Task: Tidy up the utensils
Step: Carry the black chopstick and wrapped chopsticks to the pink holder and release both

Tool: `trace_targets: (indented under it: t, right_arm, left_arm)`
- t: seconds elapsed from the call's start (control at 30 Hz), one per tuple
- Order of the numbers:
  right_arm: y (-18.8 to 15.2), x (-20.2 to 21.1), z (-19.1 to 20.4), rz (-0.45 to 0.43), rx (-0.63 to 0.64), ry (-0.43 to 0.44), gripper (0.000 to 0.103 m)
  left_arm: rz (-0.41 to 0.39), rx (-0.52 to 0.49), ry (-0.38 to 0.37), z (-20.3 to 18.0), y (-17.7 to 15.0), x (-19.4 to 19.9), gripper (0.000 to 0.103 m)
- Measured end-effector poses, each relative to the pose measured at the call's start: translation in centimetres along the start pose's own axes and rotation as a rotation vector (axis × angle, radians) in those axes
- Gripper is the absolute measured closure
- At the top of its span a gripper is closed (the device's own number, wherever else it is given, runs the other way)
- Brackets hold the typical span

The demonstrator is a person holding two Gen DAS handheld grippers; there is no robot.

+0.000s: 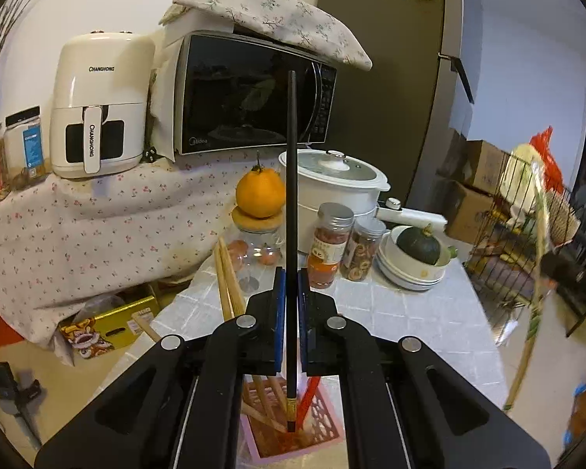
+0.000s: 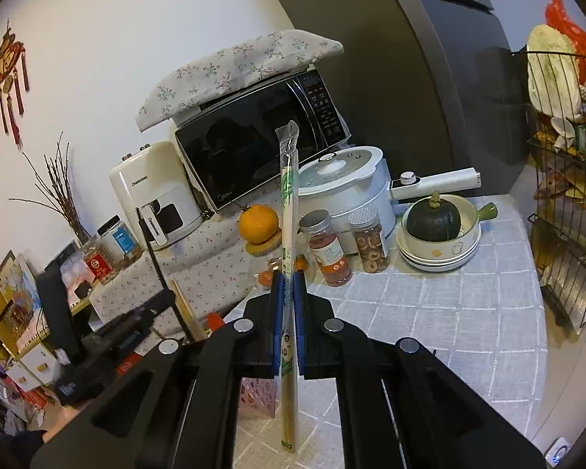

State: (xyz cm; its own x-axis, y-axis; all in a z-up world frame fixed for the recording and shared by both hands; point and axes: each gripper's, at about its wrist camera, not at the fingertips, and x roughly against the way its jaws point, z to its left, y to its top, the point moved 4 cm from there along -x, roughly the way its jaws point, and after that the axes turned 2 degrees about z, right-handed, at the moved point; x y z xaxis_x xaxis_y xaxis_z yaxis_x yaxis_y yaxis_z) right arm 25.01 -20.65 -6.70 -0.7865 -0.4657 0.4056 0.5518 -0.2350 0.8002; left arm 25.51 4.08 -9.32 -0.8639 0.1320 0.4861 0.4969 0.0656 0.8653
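My left gripper [image 1: 291, 285] is shut on a black chopstick [image 1: 291, 179] that stands upright; its lower tip reaches into a pink utensil holder [image 1: 324, 435] directly below, which holds wooden chopsticks [image 1: 227, 273] and a red utensil. My right gripper [image 2: 289, 287] is shut on a pair of disposable chopsticks in a clear printed wrapper [image 2: 288, 203], held upright above the table. The pink holder [image 2: 256, 396] shows at lower left of the right wrist view, with the left gripper [image 2: 152, 308] and its black chopstick beside it.
On the grey checked tablecloth [image 2: 449, 324] stand two spice jars [image 2: 330, 248], stacked bowls with a green squash [image 2: 433, 219], a white electric pot [image 2: 347, 183] and an orange [image 2: 258, 222]. A microwave [image 1: 250, 93] and air fryer [image 1: 97, 105] are behind. A wire dish rack [image 2: 566, 195] stands at right.
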Motion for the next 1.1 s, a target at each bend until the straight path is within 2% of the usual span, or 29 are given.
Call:
trace_targets:
  t: [0.17, 0.3, 0.43, 0.57, 0.63, 0.73, 0.87, 0.9, 1.0, 1.07, 1.1]
  right_arm:
    - [-0.2, 0.0, 0.4, 0.003, 0.017, 0.009, 0.098]
    - [-0.3, 0.0, 0.4, 0.004, 0.017, 0.017, 0.098]
    - [-0.5, -0.1, 0.5, 0.007, 0.028, 0.012, 0.098]
    - [-0.6, -0.3, 0.5, 0.012, 0.023, 0.006, 0.098]
    - [-0.7, -0.4, 0.7, 0.012, 0.028, 0.008, 0.098]
    - [-1.1, -0.9, 1.1, 0.023, 0.032, 0.011, 0.098]
    - [-1.9, -1.8, 1.6, 0.035, 0.012, 0.024, 0.098]
    - [-2.0, -2.0, 1.8, 0.028, 0.005, 0.022, 0.098]
    - [-1.9, -2.0, 3.0, -0.026, -0.021, 0.030, 0.098]
    - [-1.8, -1.9, 4.8, -0.064, -0.008, 0.041, 0.098]
    - [-1.9, -2.3, 6.3, -0.084, 0.018, 0.045, 0.098]
  left_arm:
    - [-0.023, 0.007, 0.009, 0.4, -1.0, -1.2, 0.098]
    - [-0.035, -0.026, 0.018, -0.1, -1.8, -1.7, 0.098]
    - [-0.009, -0.043, 0.037, -0.5, -2.9, -2.1, 0.097]
    - [0.057, -0.014, 0.060, 0.2, -3.7, -2.4, 0.096]
    - [0.071, 0.012, 0.050, 0.5, -3.5, -2.1, 0.095]
    - [0.089, 0.054, 0.031, 1.1, -2.5, -1.2, 0.087]
    - [0.125, 0.078, 0.026, 1.5, -0.9, 0.7, 0.086]
    - [0.141, 0.098, 0.005, 1.8, -0.1, 1.6, 0.086]
    - [0.177, 0.136, -0.002, 2.7, 1.6, 3.5, 0.075]
    - [0.193, 0.158, -0.005, 3.5, 2.3, 4.3, 0.068]
    - [0.197, 0.186, -0.002, 4.4, 2.7, 4.8, 0.068]
